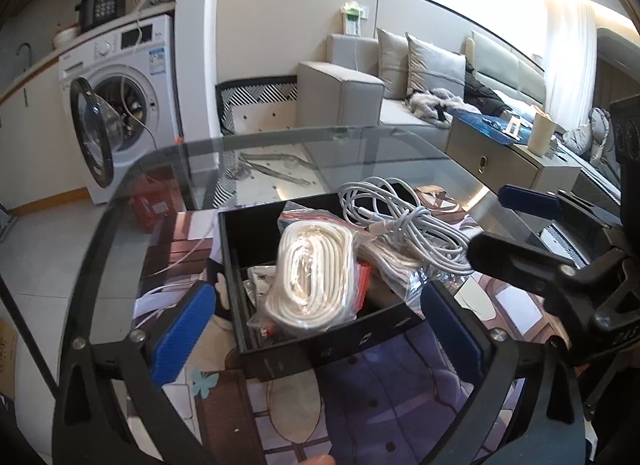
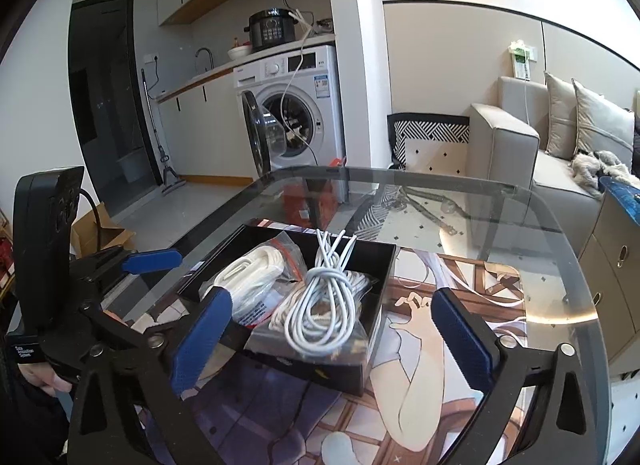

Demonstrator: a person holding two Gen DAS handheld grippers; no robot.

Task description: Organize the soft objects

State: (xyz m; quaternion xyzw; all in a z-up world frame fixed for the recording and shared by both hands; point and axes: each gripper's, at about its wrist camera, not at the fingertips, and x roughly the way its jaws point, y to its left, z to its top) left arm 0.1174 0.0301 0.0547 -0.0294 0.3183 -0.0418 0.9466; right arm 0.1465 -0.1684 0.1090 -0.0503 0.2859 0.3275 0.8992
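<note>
Left hand-held gripper (image 1: 320, 329): jaws spread wide, blue pads (image 1: 182, 331) well apart, nothing between them, angled forward and down. Right hand-held gripper (image 2: 334, 339): also wide open, blue pads (image 2: 200, 341) gripping nothing, pointed forward-down. Each one shows in the other's view: the right sits to the right of the left, both level and close together. A fingertip (image 1: 316, 459) shows at the bottom edge of the left view; a hand (image 2: 44, 379) is on the left one's handle.

Your left gripper (image 1: 318, 323) spreads wide around the black box (image 1: 304, 349) at centre frame, bagged white cord (image 1: 314, 273) apparently resting inside.
</note>
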